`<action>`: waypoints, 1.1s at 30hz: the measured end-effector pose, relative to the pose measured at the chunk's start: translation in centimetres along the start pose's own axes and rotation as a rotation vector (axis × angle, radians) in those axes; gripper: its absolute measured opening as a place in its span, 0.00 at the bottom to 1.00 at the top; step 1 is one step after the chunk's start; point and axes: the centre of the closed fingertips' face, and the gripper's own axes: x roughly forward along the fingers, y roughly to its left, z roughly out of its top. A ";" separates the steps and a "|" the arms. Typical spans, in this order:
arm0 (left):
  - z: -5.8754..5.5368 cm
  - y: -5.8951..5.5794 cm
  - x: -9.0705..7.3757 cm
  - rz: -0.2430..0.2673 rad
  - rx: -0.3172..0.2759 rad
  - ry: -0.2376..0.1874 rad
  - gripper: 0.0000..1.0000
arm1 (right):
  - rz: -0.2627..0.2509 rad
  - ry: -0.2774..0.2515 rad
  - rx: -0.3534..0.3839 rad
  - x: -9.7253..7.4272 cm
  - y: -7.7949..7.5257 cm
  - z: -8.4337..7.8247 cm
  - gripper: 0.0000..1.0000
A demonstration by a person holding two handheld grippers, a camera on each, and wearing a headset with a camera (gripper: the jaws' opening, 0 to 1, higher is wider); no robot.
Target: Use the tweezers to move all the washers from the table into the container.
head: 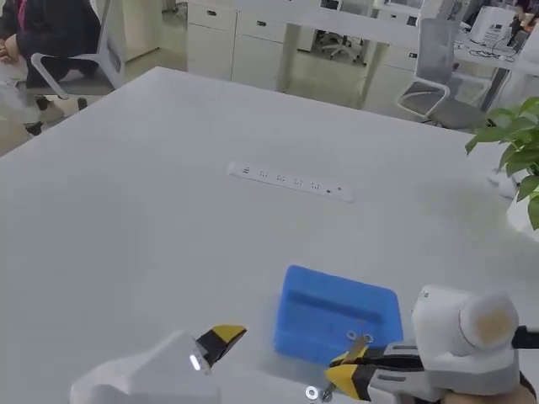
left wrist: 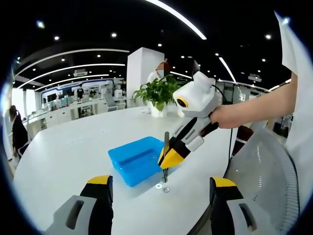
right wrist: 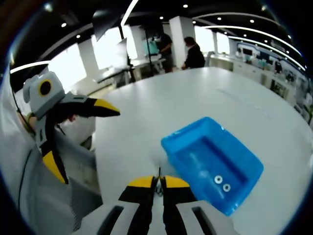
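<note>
Washers first: in the head view you have one washer (head: 312,392) on the white table (head: 126,219). It lies just in front of the single blue container (head: 337,307), right beside the tip of the tweezers (head: 326,391). Pale specks inside the container are too blurred to count here. Your right gripper (head: 345,367) sits low at the right, its jaws pinched on the tweezers. Your left gripper (head: 226,337) is low at the left, apart from everything, and you cannot tell from this angle how wide it gapes. One power strip (head: 290,181) lies farther back on the table, and one plant (head: 514,139) stands at the right edge.

In the left gripper view, count two washers (left wrist: 159,186) side by side on the table, near the container's corner. The tweezers hang point-down just above them; whether they touch is unclear. Your left gripper's two jaws stand wide apart and hold nothing.

In the right gripper view, two more washers (right wrist: 218,180) lie close together on the container's floor. Your right gripper's jaws are drawn nearly together, clamping the thin tweezers between them. The left gripper at the left is spread wide and empty.
</note>
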 end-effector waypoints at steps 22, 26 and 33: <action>-0.1 0.0 -0.1 0.001 -0.003 0.002 0.82 | -0.067 -0.112 0.036 -3.2 -5.3 6.0 0.03; -0.2 0.0 -0.1 0.000 0.004 0.006 0.81 | -0.071 -0.128 0.127 -2.3 -7.0 5.9 0.03; -0.2 0.2 -0.1 0.010 -0.001 0.005 0.81 | -0.081 -0.060 0.132 -0.3 -8.2 4.7 0.03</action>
